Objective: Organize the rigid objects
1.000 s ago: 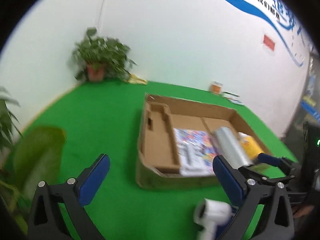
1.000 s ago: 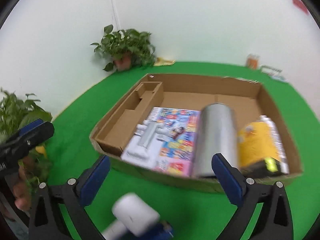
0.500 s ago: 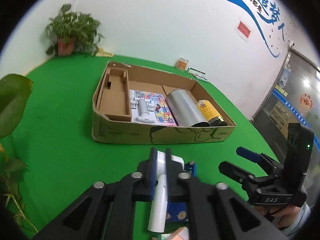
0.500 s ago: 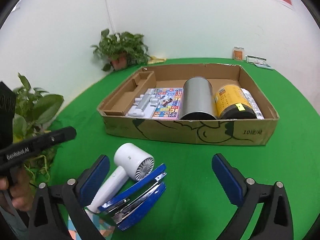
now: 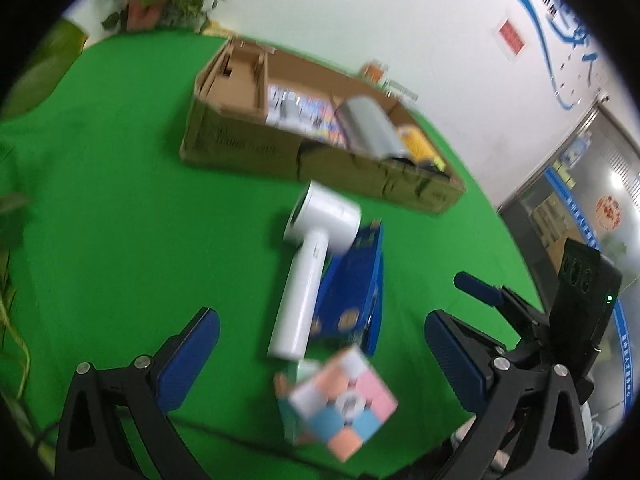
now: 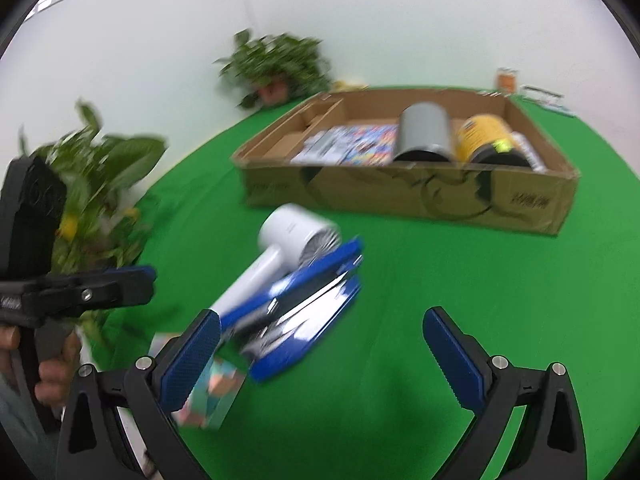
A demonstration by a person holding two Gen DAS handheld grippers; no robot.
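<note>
**A:** Left wrist view first. My left gripper (image 5: 322, 354) has just been opening; its jaws now stand wide with nothing gripped. The pastel cube (image 5: 340, 398) lies between them on the green cloth (image 5: 120, 240), and the white hair dryer (image 5: 316, 264) leans on the blue stapler (image 5: 352, 292) just beyond.

**B:** And the right view?

**A:** My right gripper (image 6: 322, 356) is spread too, empty, lower and nearer the pile than a second ago. The cardboard box (image 6: 420, 196) sits beyond. I judge a pick comes next.
</note>
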